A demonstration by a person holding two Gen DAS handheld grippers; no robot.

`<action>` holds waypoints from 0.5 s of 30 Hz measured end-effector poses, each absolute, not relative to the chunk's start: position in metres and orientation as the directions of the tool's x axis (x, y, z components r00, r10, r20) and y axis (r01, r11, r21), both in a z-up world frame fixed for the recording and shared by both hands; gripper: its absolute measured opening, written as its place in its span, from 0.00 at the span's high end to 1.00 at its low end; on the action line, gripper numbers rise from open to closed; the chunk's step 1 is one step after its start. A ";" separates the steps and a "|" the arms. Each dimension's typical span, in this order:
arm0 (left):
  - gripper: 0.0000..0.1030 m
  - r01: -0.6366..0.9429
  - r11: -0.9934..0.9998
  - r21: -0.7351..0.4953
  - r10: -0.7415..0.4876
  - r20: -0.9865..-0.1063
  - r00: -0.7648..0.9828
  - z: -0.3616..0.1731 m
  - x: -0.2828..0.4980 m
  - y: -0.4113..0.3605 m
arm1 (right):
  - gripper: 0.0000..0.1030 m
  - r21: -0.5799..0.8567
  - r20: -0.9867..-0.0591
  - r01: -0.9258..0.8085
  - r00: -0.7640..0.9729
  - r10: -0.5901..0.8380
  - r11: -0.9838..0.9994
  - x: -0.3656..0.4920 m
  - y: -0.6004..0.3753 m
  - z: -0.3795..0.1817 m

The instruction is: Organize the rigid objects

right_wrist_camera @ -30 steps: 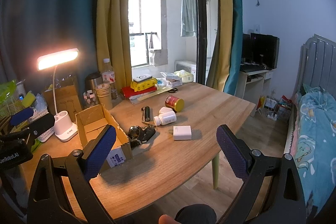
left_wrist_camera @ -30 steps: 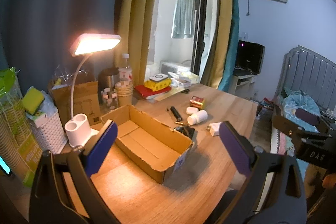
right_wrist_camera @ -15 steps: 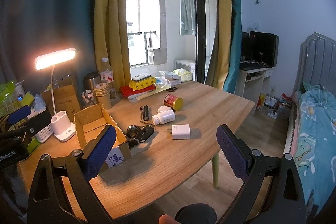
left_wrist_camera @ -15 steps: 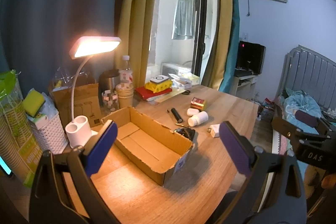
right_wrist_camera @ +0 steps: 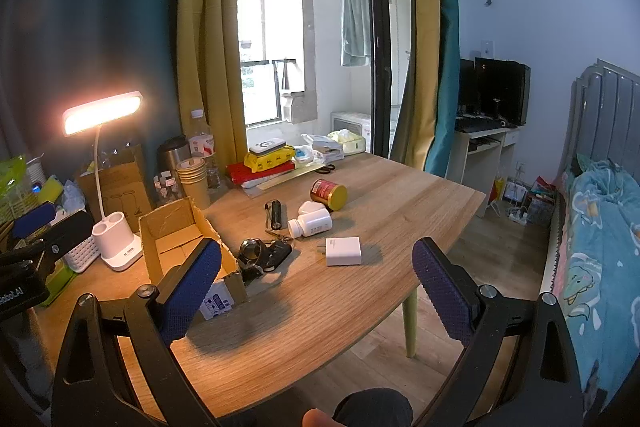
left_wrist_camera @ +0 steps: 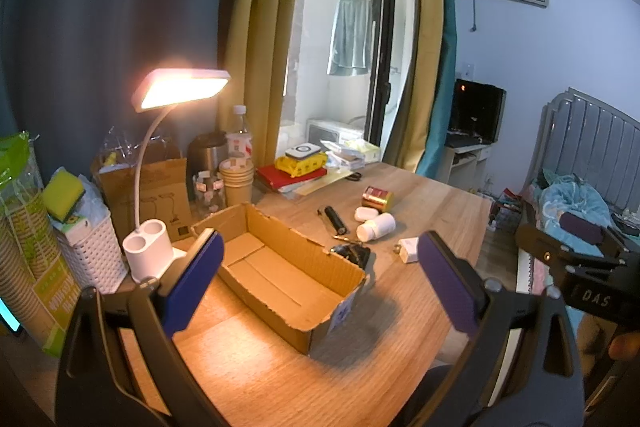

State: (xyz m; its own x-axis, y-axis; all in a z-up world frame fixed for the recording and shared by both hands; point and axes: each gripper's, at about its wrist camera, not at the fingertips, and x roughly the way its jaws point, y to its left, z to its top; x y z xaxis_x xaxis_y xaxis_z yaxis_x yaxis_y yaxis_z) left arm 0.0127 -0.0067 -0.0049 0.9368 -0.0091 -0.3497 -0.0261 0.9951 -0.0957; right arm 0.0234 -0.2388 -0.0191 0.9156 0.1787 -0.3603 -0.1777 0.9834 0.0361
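An open cardboard box (left_wrist_camera: 280, 267) (right_wrist_camera: 184, 239) lies empty on the wooden table (left_wrist_camera: 280, 379) (right_wrist_camera: 400, 195). Right of it are a white charger (right_wrist_camera: 343, 251) (left_wrist_camera: 408, 249), a white pill bottle (right_wrist_camera: 311, 222) (left_wrist_camera: 376, 227), a red tin with a gold lid (right_wrist_camera: 329, 194) (left_wrist_camera: 377, 196), a small white case (right_wrist_camera: 312, 207) (left_wrist_camera: 366, 213), a black flashlight (right_wrist_camera: 273, 214) (left_wrist_camera: 335, 219) and a black watch with keys (right_wrist_camera: 262, 254) (left_wrist_camera: 352, 251). My left gripper (left_wrist_camera: 320, 283) hangs open above the box's near end. My right gripper (right_wrist_camera: 316, 291) hangs open over the table's front edge, holding nothing.
A lit desk lamp (left_wrist_camera: 180, 93) (right_wrist_camera: 102, 111) with a white base stands left of the box. Behind are paper cups (left_wrist_camera: 236, 181), a water bottle (left_wrist_camera: 239, 141), a white basket (left_wrist_camera: 94, 255) and stacked books (right_wrist_camera: 266, 163). A bed (right_wrist_camera: 600, 239) lies to the right of the table.
Both views have drifted slightly; the box and table objects sit a little further away. Both grippers stay open and nothing on the table has moved.
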 end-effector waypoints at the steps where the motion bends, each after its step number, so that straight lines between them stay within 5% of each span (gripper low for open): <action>1: 0.04 -0.026 0.995 -0.098 -0.010 -0.350 0.937 -0.005 0.012 -0.007 | 0.05 0.034 -0.360 -0.178 0.916 0.179 0.983 0.024 -0.239 -0.019; 15: 0.04 -0.028 0.994 -0.109 -0.011 -0.347 0.938 -0.003 0.009 -0.007 | 0.05 0.037 -0.363 -0.178 0.914 0.179 0.983 0.023 -0.239 -0.019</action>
State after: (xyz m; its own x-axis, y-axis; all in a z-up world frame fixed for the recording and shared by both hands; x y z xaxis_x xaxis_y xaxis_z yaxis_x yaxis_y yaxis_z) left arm 0.0095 -0.0066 -0.0029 0.9379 -0.0115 -0.3466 -0.0283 0.9936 -0.1093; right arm 0.0235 -0.2389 -0.0194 0.9144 0.1793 -0.3629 -0.1780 0.9833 0.0374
